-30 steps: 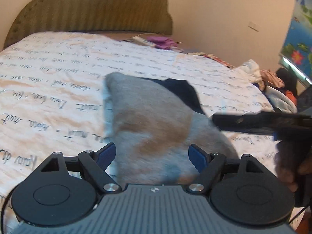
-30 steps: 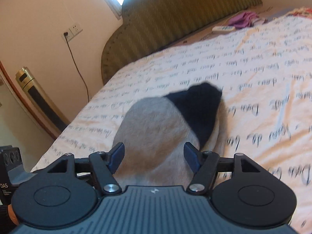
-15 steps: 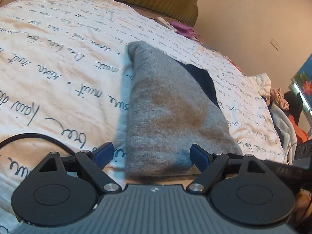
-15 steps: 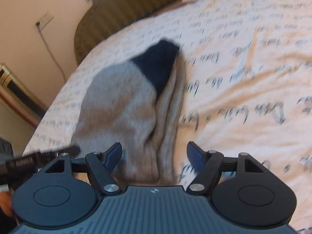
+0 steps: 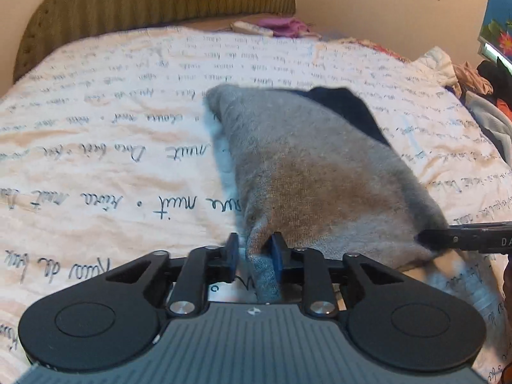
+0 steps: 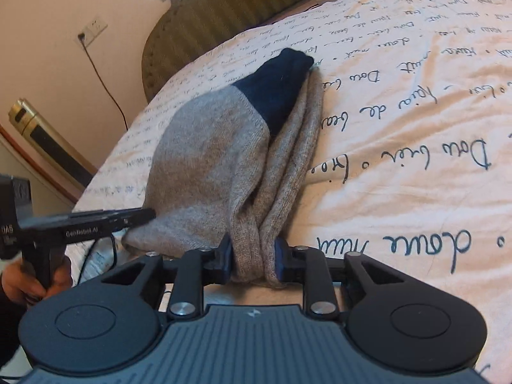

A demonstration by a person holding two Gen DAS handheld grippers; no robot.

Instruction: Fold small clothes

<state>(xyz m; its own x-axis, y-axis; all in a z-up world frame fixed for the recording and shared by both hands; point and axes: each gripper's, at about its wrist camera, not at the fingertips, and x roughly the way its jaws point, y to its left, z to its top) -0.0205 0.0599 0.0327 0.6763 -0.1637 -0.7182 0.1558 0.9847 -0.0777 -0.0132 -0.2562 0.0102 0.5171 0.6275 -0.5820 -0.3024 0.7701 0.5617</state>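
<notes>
A folded grey knit garment [image 5: 304, 166] with a navy part [image 5: 345, 105] at its far end lies on the script-printed bedsheet [image 5: 96, 160]. My left gripper [image 5: 255, 249] is closing on the near left corner of the grey fabric, with a fold of cloth between its blue pads. In the right wrist view the same garment [image 6: 208, 160] runs away from me. My right gripper [image 6: 252, 252] is closing on its bunched near right corner, and the cloth fills the gap between the pads. A hand [image 6: 19, 284] holds the left gripper's handle.
A ribbed olive headboard [image 5: 144, 0] stands at the far end, with a white remote [image 5: 252, 28] and a purple cloth [image 5: 281, 25] beside it. A pile of clothes [image 5: 480, 73] lies at the bed's right edge. A wall socket [image 6: 92, 28] and a golden appliance [image 6: 41, 128] are left of the bed.
Both grippers stood wide open over the garment's near edge. Now both have narrowed onto its near corners, and the right one has come lower.
</notes>
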